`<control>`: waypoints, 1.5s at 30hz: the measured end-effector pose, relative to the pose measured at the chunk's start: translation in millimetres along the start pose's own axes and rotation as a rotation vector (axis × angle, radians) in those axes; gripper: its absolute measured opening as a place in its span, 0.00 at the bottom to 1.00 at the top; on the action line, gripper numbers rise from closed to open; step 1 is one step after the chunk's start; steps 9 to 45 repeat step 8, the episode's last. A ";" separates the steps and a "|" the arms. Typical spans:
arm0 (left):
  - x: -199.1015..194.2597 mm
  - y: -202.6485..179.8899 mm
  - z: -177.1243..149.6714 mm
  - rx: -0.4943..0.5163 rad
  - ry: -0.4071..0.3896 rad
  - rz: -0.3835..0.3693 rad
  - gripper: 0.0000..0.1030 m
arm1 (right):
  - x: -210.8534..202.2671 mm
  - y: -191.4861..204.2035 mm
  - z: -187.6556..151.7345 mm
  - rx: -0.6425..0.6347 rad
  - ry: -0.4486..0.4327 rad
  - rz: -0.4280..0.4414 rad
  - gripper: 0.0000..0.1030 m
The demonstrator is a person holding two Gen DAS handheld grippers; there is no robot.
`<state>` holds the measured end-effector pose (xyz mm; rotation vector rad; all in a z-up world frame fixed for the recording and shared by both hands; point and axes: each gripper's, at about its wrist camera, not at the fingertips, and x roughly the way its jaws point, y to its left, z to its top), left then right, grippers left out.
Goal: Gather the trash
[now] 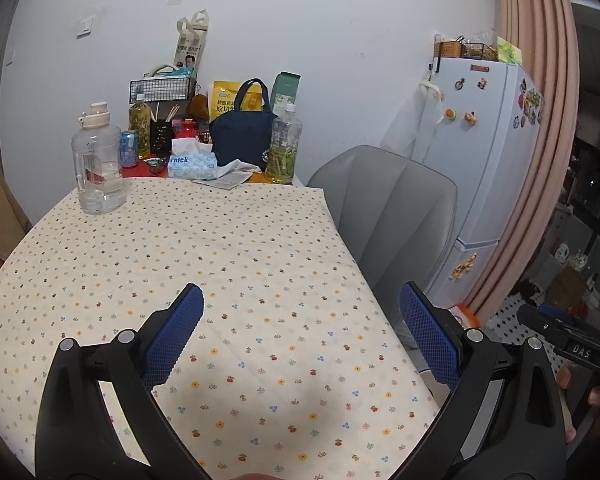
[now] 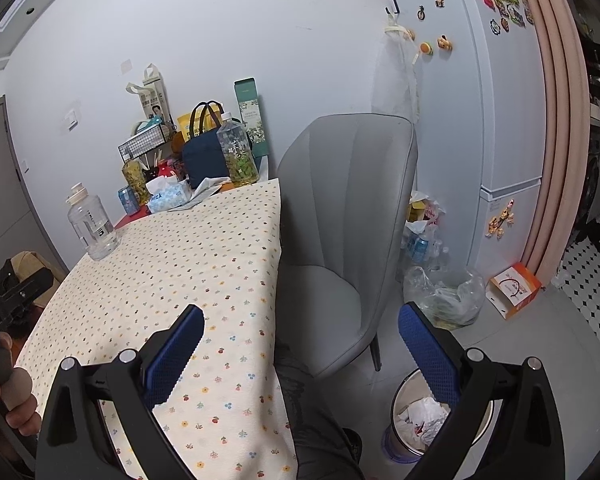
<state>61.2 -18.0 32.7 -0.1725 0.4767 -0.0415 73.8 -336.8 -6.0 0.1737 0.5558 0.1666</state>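
Left gripper (image 1: pixel 300 340) over floral tablecloth (image 1: pixel 188 248), jaws wide apart, holding nothing. Right gripper (image 2: pixel 300 344) at tablecloth's right edge, jaws wide apart, holding nothing. Trash bin (image 2: pixel 400 432) with crumpled paper (image 2: pixel 420 412) on floor right of tablecloth, before grey chair (image 2: pixel 340 216).

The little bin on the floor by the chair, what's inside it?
The bin holds crumpled white paper or tissue trash. The right gripper's finger covers part of it, so deeper contents stay hidden.

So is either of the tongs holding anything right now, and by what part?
Nothing is held. The left tongs and right tongs are both open, with only tablecloth and floor between their pads.
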 end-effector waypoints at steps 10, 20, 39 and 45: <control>2.7 8.6 -5.0 -0.007 0.031 -0.002 0.94 | 3.7 10.0 -1.2 -0.025 0.010 0.016 0.93; 2.7 8.6 -5.0 -0.007 0.031 -0.002 0.94 | 3.7 10.0 -1.2 -0.025 0.010 0.016 0.93; 2.7 8.6 -5.0 -0.007 0.031 -0.002 0.94 | 3.7 10.0 -1.2 -0.025 0.010 0.016 0.93; 2.7 8.6 -5.0 -0.007 0.031 -0.002 0.94 | 3.7 10.0 -1.2 -0.025 0.010 0.016 0.93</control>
